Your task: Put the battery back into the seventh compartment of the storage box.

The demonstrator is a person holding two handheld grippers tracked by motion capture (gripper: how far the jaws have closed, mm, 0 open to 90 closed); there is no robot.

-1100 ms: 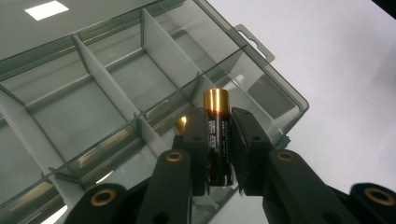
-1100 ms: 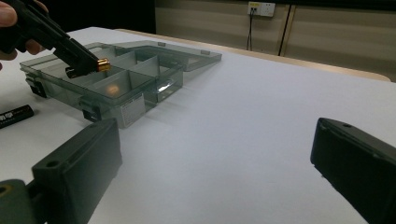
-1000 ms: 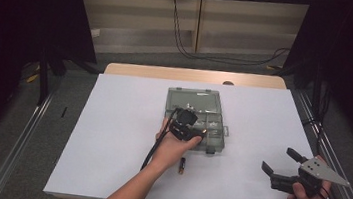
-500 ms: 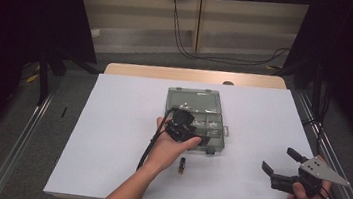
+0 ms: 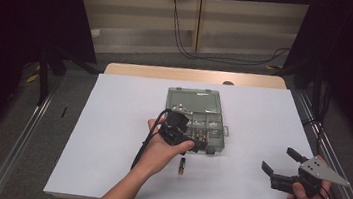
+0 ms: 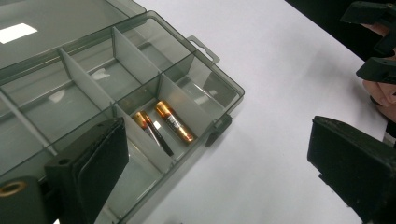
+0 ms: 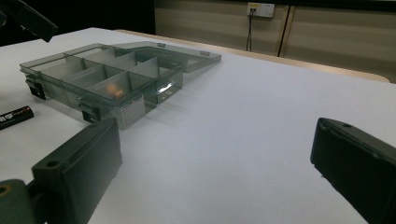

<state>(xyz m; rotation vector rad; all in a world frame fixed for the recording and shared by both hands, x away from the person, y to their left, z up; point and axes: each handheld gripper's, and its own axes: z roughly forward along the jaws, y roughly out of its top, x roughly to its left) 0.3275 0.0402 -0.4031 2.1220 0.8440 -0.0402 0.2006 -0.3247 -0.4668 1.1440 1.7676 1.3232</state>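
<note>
A grey see-through compartment box (image 5: 195, 113) lies open at the table's middle, its lid folded back. Two batteries (image 6: 164, 126) lie side by side in a near compartment. My left gripper (image 5: 190, 142) hovers over the box's near left corner. In the left gripper view the left gripper (image 6: 217, 140) stands open; its jaws have just been opening and hold nothing. A loose black battery (image 5: 182, 166) lies on the white sheet just in front of the box. My right gripper (image 5: 280, 160) is open and empty at the near right, and in its own view the right gripper (image 7: 215, 140) faces the box (image 7: 107, 79).
A white sheet (image 5: 111, 122) covers the table, with bare room left and right of the box. Metal rails (image 5: 18, 147) run along both table sides. The loose battery (image 7: 14, 116) lies left of the box in the right gripper view.
My left hand has drawn back a little from over the box toward the near left and risen slightly. The right hand and the loose battery have stayed put.
</note>
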